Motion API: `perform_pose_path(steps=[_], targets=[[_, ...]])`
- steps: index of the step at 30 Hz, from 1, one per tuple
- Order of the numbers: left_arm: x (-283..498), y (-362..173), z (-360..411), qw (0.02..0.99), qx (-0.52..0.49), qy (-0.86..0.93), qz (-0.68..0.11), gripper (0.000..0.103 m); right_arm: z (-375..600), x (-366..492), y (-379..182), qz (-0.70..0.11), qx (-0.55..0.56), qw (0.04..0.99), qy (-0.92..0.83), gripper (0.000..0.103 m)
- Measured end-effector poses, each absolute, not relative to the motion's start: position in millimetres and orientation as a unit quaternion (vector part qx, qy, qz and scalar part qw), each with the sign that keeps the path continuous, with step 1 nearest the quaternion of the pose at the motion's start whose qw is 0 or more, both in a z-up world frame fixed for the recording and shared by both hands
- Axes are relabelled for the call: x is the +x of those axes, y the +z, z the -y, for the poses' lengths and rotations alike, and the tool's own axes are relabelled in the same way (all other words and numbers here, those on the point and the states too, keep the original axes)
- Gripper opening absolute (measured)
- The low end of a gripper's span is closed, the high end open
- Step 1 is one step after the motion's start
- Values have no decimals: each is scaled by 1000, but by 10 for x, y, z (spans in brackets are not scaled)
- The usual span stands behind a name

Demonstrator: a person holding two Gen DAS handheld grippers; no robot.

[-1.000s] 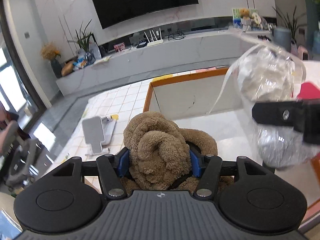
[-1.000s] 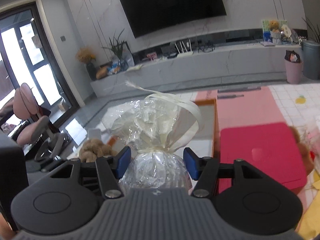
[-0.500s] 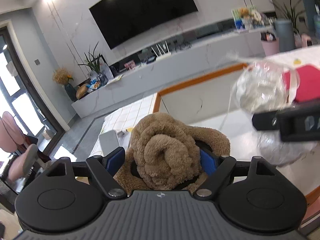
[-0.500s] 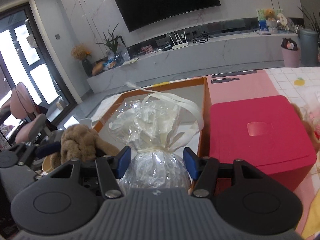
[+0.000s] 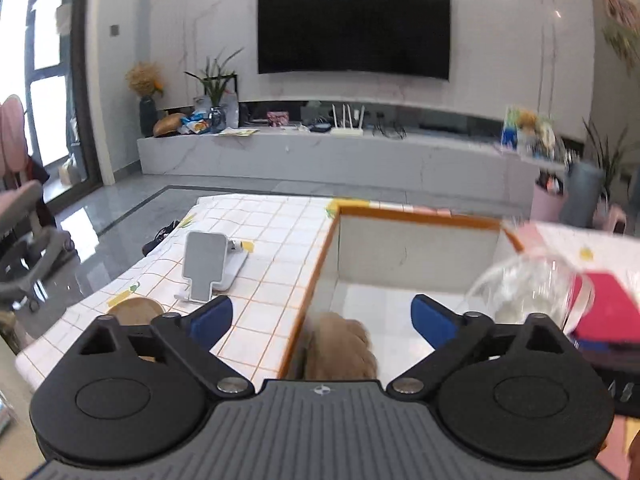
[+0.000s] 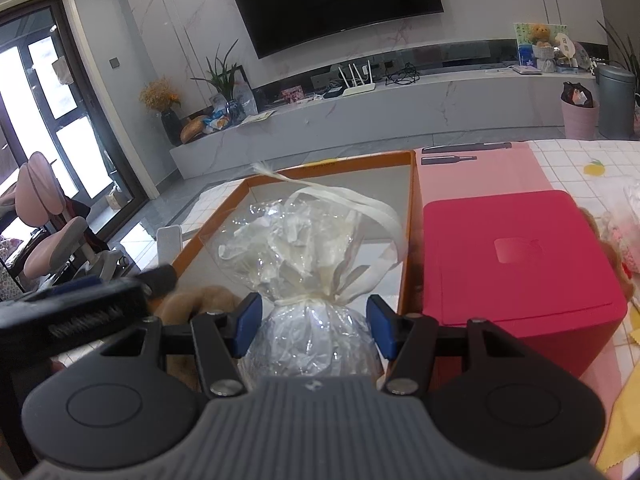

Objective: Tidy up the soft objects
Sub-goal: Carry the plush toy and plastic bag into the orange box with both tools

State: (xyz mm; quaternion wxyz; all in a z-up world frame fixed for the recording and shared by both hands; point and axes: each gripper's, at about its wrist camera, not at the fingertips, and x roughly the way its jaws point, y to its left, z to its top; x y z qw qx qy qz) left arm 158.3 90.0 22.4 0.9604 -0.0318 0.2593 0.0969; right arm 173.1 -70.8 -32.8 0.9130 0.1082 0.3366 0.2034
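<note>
Brown plush toy, shaggy knotted pile, lies inside the orange-rimmed box, near-left corner by the left wall; blurred in the left wrist view, partly hidden behind gripper body. Left gripper: jaws opening, spread wide, blue pads clear of the plush, which sits low between them w/o contact. In the right wrist view the same plush shows as a tan furry lump just left of the right claw, w/ the left gripper's dark body blurred over it.

Right gripper is clamped on a cellophane-wrapped bundle: crinkly clear film, round at the bottom, pinched at a neck tied w/ cream ribbon, film flaring up in a ruffle. Blue pads press the rounded lower part from both sides. Bundle hangs over the box's near end. From the left cam it shows as a glossy smear at right.

Box: shallow rectangular tray shape, thin orange edge, pale smooth inner walls and floor. Right of it, touching or just beside, a magenta-red box, matte, rounded corners, square embossed patch on the lid, on a pink mat. Left of the tray a white checked tablecloth w/ a grey phone stand and a round wooden disc near. Far side: black curved TV on marble wall, long grey console w/ white router
</note>
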Motion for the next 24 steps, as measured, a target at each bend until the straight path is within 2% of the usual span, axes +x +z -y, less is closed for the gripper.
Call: perform_pose_path(steps=[12,19,24], targets=[[1435,317,-1281,953,-55,150,-257,103,201,1746,-270,-349,54,915,195,57],[1409,229,-1397,945,-60,143,-287,103,-139,1963,-500,-403,-12,905,139,57],[1451,181,-1364,941,-56,135,-305,103,-85,2142,-611,-463,45,874,142,57]])
